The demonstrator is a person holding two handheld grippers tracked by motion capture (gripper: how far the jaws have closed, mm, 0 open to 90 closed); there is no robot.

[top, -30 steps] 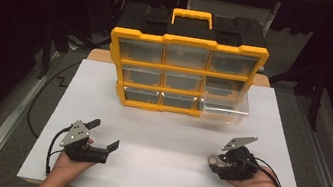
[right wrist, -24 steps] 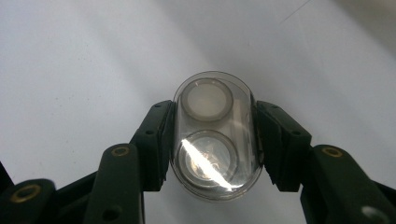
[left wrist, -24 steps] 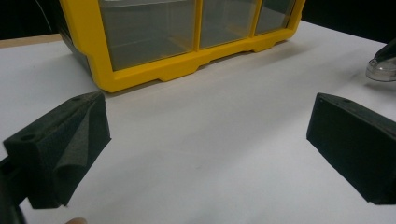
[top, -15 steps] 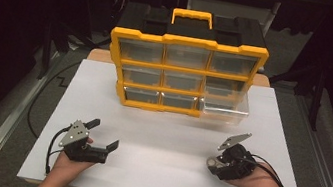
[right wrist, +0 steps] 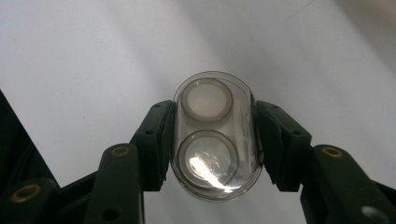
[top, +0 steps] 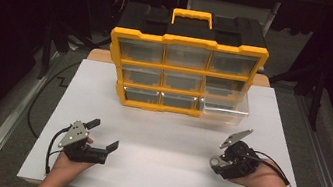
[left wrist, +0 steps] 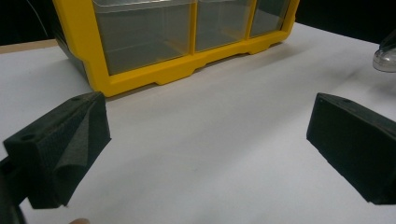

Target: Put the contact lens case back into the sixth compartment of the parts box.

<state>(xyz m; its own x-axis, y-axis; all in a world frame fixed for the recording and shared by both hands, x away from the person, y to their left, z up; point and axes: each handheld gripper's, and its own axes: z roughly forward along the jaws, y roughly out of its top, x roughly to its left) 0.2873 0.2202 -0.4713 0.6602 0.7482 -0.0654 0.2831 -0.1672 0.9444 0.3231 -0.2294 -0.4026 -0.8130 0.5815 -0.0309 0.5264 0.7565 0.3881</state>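
Comparing with a second ago, little has changed: the left gripper (top: pixel 102 136) rests at the same spot on the near left of the white table (top: pixel 169 124), and the right gripper (top: pixel 221 158) has shifted only slightly toward the person at the near right, its grey plate tilted a bit differently. The yellow drawer cabinet (top: pixel 185 73) stands unmoved at the far middle of the table, with its bottom right clear drawer (top: pixel 222 110) pulled out as before.

The right gripper pinches a small clear plastic case (right wrist: pixel 215 135), oblong with rounded ends and two round shapes inside, one above the other. In the right gripper view the case sits squarely between the two black jaws, each pad pressed against one of its long sides, with the white table behind it. In the high view the case shows as a pale, shiny spot at the tip of that gripper, well apart from the cabinet and nearer the person than the pulled-out drawer.

The left gripper has its jaws spread wide with nothing between them; in the left gripper view they frame bare table, with the cabinet's bottom row of drawers beyond.
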